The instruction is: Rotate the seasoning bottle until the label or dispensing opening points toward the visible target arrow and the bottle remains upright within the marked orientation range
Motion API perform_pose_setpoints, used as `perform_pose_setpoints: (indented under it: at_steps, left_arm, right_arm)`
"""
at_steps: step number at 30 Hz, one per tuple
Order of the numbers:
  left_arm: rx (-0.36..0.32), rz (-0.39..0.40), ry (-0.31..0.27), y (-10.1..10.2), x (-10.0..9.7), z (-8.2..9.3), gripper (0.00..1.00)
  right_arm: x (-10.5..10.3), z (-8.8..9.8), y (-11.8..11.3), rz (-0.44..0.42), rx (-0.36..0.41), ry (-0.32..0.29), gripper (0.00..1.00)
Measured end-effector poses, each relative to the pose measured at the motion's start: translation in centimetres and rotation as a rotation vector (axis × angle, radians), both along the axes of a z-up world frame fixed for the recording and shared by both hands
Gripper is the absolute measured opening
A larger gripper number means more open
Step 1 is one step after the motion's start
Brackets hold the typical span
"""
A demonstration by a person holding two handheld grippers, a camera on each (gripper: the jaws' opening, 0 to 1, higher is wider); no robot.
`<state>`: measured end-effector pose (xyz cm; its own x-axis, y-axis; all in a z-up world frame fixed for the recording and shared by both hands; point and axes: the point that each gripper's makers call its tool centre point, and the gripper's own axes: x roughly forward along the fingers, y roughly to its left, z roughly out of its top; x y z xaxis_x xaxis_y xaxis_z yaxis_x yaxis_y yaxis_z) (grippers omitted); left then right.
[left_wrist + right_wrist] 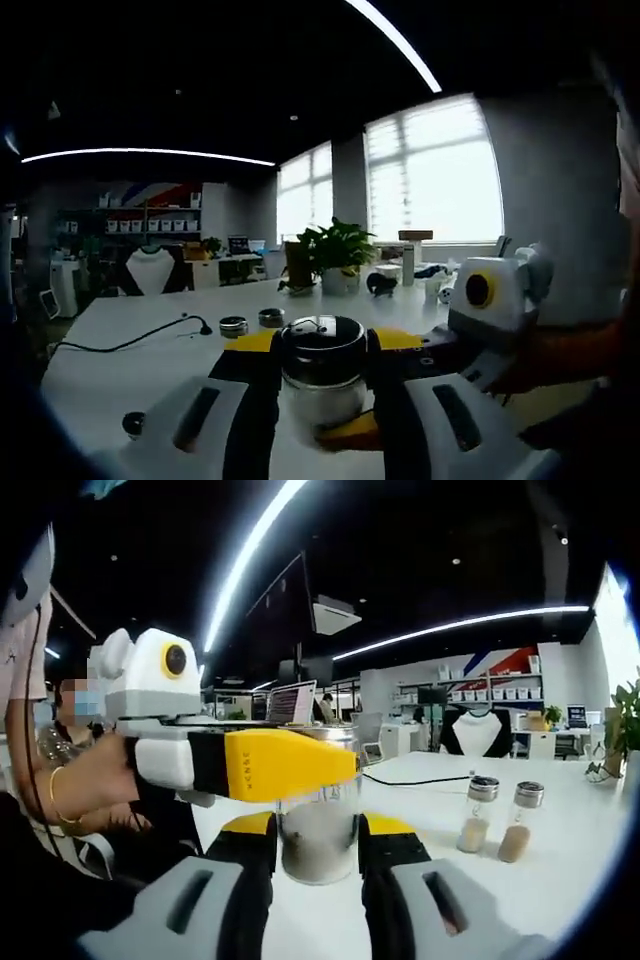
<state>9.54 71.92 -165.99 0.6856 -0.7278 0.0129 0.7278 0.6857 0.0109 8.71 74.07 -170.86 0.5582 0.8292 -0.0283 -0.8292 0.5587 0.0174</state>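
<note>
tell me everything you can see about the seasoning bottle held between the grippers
The seasoning bottle is a clear glass jar with a dark, shiny round cap. In the right gripper view its lower half holds a pale grey powder. It stands upright, just above or on the white table; contact cannot be told. The left gripper has its black jaws closed on the sides, and the right gripper clamps it too, so both hold it at once. No label or dispensing opening can be made out.

Ahead of the left gripper (322, 400) the table (120, 370) lies open past two small tins (250, 322) and a cable (130, 340). Two spice jars (497, 818) stand right of the right gripper (318, 865); the other gripper crosses its left.
</note>
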Motion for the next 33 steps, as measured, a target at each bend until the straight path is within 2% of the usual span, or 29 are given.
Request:
perform_pose_setpoints:
  at_steps: [2,4,5,8,10,12,14,17,20,25,27,29,33]
  left_arm:
    - [-0.011,-0.021,0.011,-0.1,-0.2,0.2,0.35]
    - [-0.017,-0.075,0.004,-0.4,-0.8,0.7,0.34]
    - [-0.013,-0.127,-0.027,-0.9,-1.3,1.1,0.34]
    - [-0.041,-0.145,-0.044,-0.9,-1.6,1.7,0.35]
    - [-0.010,-0.212,-0.070,-1.6,-2.7,2.1,0.35]
    - [0.011,-0.241,-0.072,-1.7,-2.8,2.1,0.35]
    - [0.024,-0.272,-0.064,-1.6,-2.9,2.1,0.35]
    - [0.029,-0.316,-0.082,-1.8,-3.2,2.5,0.35]
    - [-0.042,-0.377,-0.038,-2.1,-3.7,2.9,0.35]
    - [-0.047,-0.416,-0.040,-2.2,-4.3,3.0,0.38]
    - [-0.043,-0.440,-0.070,-2.4,-4.5,3.2,0.38]
    - [-0.055,-0.458,-0.048,-2.6,-4.4,3.1,0.38]
    - [-0.052,-0.513,-0.043,-2.6,-5.2,3.0,0.38]
  right_arm:
    - [-0.2,0.1,-0.1,0.009,-0.008,-0.003,0.29]
    - [-0.6,0.5,-0.4,0.032,0.009,-0.004,0.29]
    - [-0.9,0.8,-0.5,0.054,0.040,0.013,0.29]
    - [-1.6,1.4,-0.6,0.106,0.067,0.006,0.29]
    - [-2.3,1.8,-1.0,0.144,0.040,-0.013,0.29]
    - [-2.4,1.9,-1.1,0.156,0.037,-0.011,0.29]
    - [-2.6,1.9,-1.1,0.168,0.054,-0.002,0.29]
    - [-3.0,2.0,-0.8,0.200,0.087,0.013,0.29]
    - [-3.6,2.5,-0.6,0.224,0.109,-0.001,0.29]
    - [-4.5,2.8,-0.5,0.243,0.100,-0.021,0.29]
    - [-4.7,2.7,-0.5,0.245,0.103,-0.014,0.29]
    - [-4.8,2.7,-0.7,0.234,0.111,-0.008,0.29]
    - [-5.3,2.8,-0.7,0.244,0.092,-0.021,0.29]
